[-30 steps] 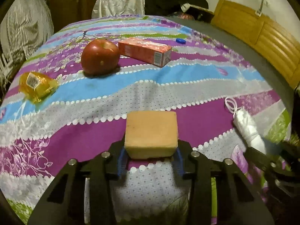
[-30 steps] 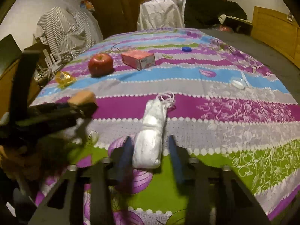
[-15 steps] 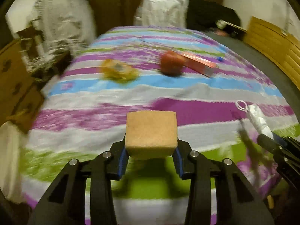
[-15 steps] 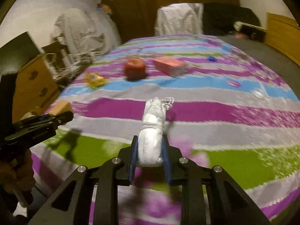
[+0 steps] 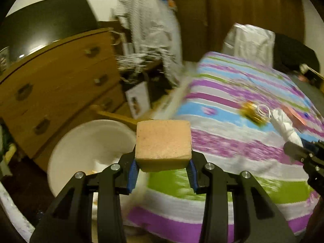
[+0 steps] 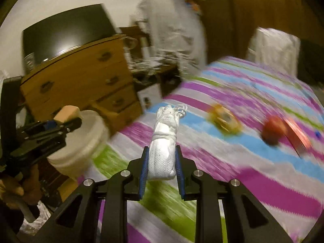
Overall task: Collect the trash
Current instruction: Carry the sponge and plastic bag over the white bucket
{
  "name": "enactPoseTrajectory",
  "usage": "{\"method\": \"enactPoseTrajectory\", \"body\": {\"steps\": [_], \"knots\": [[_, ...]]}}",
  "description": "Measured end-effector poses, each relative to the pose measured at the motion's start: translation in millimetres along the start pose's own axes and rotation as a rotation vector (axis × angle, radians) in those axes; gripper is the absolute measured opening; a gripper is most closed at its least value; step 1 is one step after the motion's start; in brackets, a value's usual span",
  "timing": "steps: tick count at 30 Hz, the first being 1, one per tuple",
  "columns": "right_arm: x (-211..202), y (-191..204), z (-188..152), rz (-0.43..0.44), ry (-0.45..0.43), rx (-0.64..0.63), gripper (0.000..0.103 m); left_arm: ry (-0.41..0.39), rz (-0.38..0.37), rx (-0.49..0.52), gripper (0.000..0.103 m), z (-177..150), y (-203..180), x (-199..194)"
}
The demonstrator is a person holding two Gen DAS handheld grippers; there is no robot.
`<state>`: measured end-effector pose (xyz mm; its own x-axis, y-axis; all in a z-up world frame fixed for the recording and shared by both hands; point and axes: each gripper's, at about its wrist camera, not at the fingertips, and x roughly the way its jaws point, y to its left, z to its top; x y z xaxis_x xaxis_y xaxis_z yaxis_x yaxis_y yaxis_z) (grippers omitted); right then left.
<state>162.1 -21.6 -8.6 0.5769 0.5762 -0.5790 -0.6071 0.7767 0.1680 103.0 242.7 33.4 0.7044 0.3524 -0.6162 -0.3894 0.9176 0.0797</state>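
Observation:
My left gripper (image 5: 162,175) is shut on a tan sponge block (image 5: 163,144) and holds it in the air at the bed's left edge, beside a white bucket (image 5: 81,141) on the floor. It also shows at the left of the right wrist view (image 6: 66,121) with the sponge (image 6: 67,111) over the bucket (image 6: 89,141). My right gripper (image 6: 162,170) is shut on a rolled white mask bundle (image 6: 165,145), lifted above the striped bedspread (image 6: 253,178); the bundle also shows in the left wrist view (image 5: 286,127).
A yellow wrapper (image 6: 224,121), a red apple (image 6: 273,130) and a red carton (image 6: 297,137) lie on the bed. A wooden dresser (image 5: 50,89) stands left of the bucket. Clothes hang on a rack (image 5: 149,34) behind.
Both grippers have swung left off the bed with their loads. The right gripper closed on the mask bundle and lifted it. The bucket and dresser have come into view.

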Motion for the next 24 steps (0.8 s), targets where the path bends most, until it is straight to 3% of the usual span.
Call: {"method": "enactPoseTrajectory", "body": {"steps": [9,15,24], "knots": [[67,119,78,0.141,0.066,-0.15,0.026,-0.016,0.167,-0.065,0.038,15,97,7],[103,187,95,0.195,0.129,-0.203,0.026,0.0,0.232,-0.088,0.038,13,135,18],[158,237,99,0.221,0.2,-0.261,0.026,0.027,0.261,-0.121,0.038,3,170,32]]}}
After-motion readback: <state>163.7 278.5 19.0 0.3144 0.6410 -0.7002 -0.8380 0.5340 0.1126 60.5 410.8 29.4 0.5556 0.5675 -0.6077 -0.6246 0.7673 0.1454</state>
